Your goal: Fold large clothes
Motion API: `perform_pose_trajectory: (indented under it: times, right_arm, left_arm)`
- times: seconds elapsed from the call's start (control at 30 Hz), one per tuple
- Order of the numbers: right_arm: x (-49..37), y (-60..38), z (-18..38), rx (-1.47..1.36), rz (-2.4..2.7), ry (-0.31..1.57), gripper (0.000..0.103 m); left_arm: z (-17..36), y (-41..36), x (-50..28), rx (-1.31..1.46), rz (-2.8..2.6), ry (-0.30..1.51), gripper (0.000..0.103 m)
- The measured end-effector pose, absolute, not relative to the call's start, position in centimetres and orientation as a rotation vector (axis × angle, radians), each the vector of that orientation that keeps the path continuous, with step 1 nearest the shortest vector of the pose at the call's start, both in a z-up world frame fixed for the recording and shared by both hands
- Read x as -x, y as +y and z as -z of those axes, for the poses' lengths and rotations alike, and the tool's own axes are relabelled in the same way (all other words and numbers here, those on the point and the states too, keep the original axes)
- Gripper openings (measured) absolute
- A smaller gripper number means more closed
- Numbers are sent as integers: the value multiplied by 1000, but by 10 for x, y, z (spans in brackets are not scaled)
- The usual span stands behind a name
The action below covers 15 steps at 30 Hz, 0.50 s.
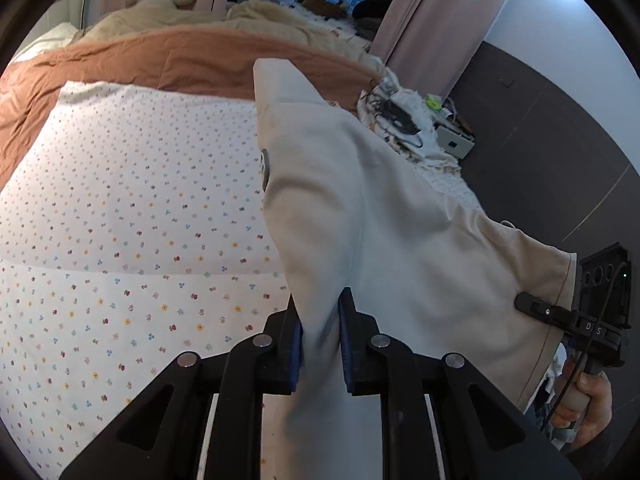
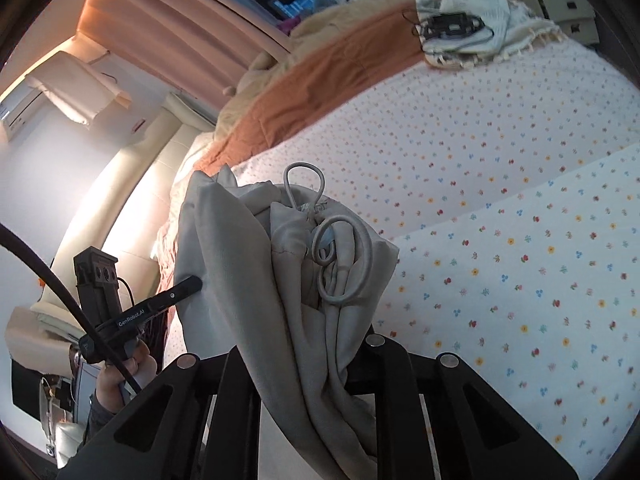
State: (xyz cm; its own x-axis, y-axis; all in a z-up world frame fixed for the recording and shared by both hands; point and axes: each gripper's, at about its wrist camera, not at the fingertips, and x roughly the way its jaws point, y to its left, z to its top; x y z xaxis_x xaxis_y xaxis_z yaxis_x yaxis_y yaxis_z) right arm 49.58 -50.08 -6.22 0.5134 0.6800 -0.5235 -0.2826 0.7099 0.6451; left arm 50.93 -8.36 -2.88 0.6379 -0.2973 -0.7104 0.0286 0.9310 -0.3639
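Lifting the garment for folding.
Both the left hand-held gripper (image 1: 320, 344) and the right hand-held gripper (image 2: 304, 364) are clamping the cream garment (image 1: 400, 220) above the bed (image 1: 120, 220); spreading it flat is likely next.

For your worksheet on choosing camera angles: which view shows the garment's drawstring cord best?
The right wrist view: the drawstring cord lies in full loops on the bunched garment, just beyond the right gripper. The left wrist view shows only smooth cloth of the garment, pinched by the left gripper, no cord.
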Motion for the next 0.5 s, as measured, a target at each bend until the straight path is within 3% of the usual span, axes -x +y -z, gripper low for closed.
perform_pose_trajectory:
  times: [0.5]
  right_arm:
    - [-340, -593, -22, -477, -548, 646, 10]
  left_arm:
    - [-71, -162, -420, 311, 323, 702, 16]
